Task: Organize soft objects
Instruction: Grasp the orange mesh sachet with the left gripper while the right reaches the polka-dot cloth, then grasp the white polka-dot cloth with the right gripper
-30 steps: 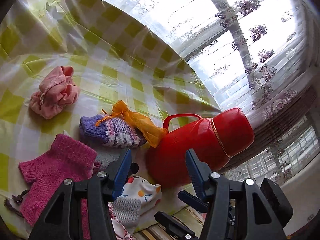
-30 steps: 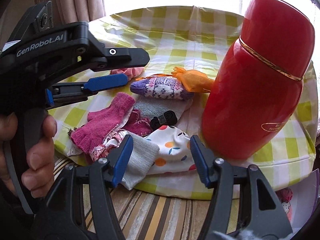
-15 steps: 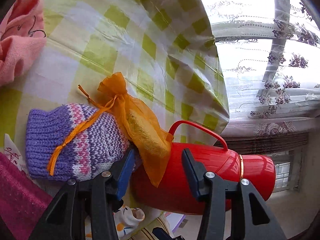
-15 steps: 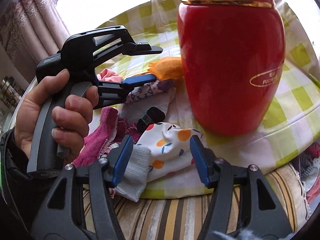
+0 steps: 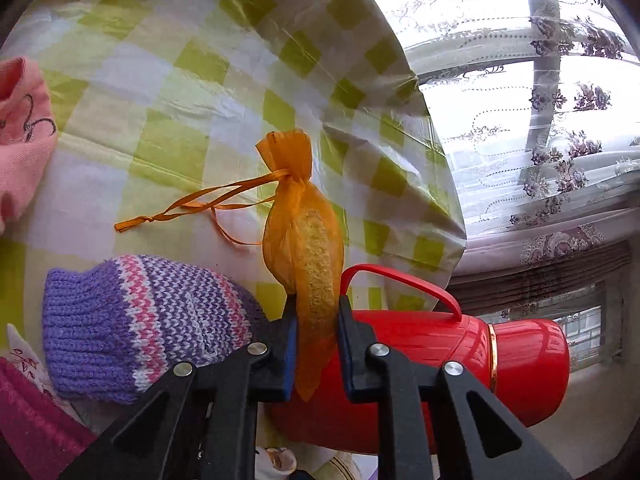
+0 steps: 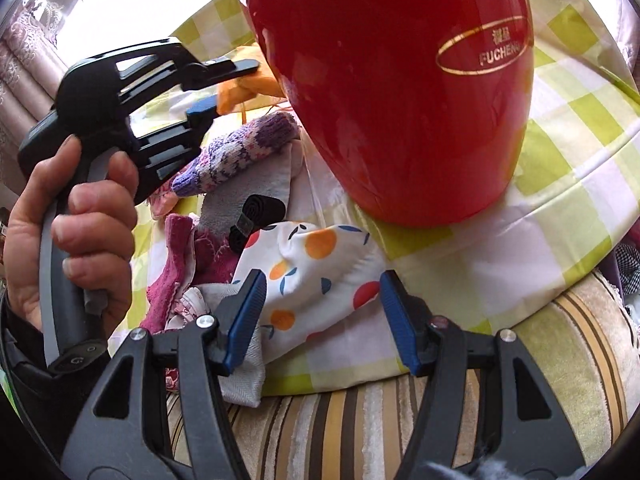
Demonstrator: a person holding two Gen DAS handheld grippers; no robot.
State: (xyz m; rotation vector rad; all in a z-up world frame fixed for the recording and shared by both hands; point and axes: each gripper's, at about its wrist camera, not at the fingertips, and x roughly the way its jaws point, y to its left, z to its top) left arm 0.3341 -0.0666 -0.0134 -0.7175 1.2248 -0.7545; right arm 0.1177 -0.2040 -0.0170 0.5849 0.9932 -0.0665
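- One tall glossy red plastic flask [image 6: 400,92] with a gold band, near the table's front edge.
- One sheer orange drawstring pouch [image 5: 304,248].
- One purple, white and pink striped knitted piece [image 5: 136,320].
- One white cloth [image 6: 312,264] printed with orange fruit, at the front edge.
- One small black fabric roll [image 6: 256,220].
- Two black two-finger grippers with blue pads: left gripper [image 5: 316,344], right gripper [image 6: 320,316].

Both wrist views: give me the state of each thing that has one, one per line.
left gripper: shut on the orange organza pouch
orange organza pouch: drawstring tied, lower end pinched
right gripper: open, holds nothing, over the fruit-print cloth
red thermos flask: upright on the table, lid on
purple knitted mitten: lying flat, free
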